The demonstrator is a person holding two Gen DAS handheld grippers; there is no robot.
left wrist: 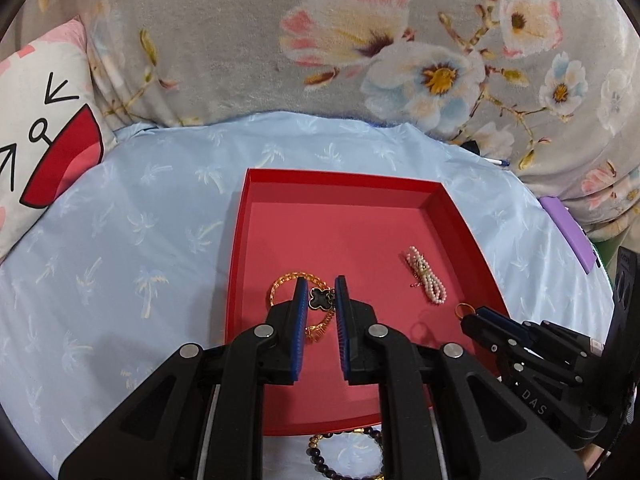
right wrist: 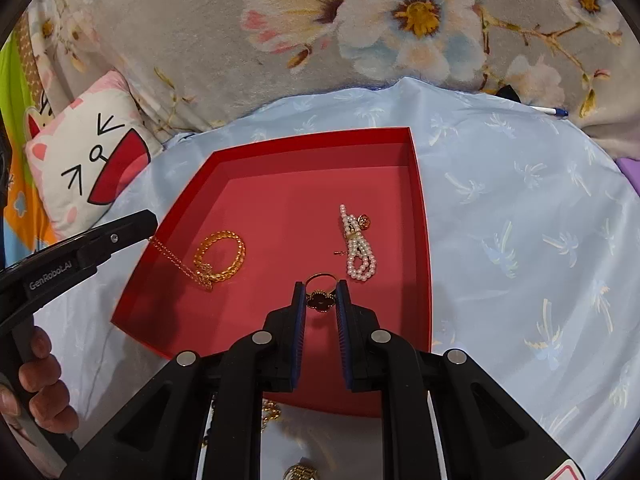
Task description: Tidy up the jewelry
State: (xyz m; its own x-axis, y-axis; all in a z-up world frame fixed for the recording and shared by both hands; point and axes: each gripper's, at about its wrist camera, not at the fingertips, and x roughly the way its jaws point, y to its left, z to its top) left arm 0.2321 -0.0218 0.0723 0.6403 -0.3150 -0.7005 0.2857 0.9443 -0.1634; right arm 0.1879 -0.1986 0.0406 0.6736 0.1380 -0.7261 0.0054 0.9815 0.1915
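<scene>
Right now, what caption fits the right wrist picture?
Right gripper holds a clover ring over the red tray.

One red tray (left wrist: 460,216) sits on the blue cloth. Inside it lie one amber bead bracelet (right wrist: 220,256) and one pearl bracelet (right wrist: 360,250). One gold chain with a black clover pendant (left wrist: 320,299) and one gold ring (right wrist: 320,280) sit at the grippers. Outside the tray, one dark bead bracelet (left wrist: 320,460) and possibly two more gold pieces, partly hidden.

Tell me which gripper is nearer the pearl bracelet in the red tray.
Right. The right gripper sits just beside the pearl bracelet, holding a ring. The left gripper is farther off across the red tray, holding the gold chain's clover pendant.
</scene>
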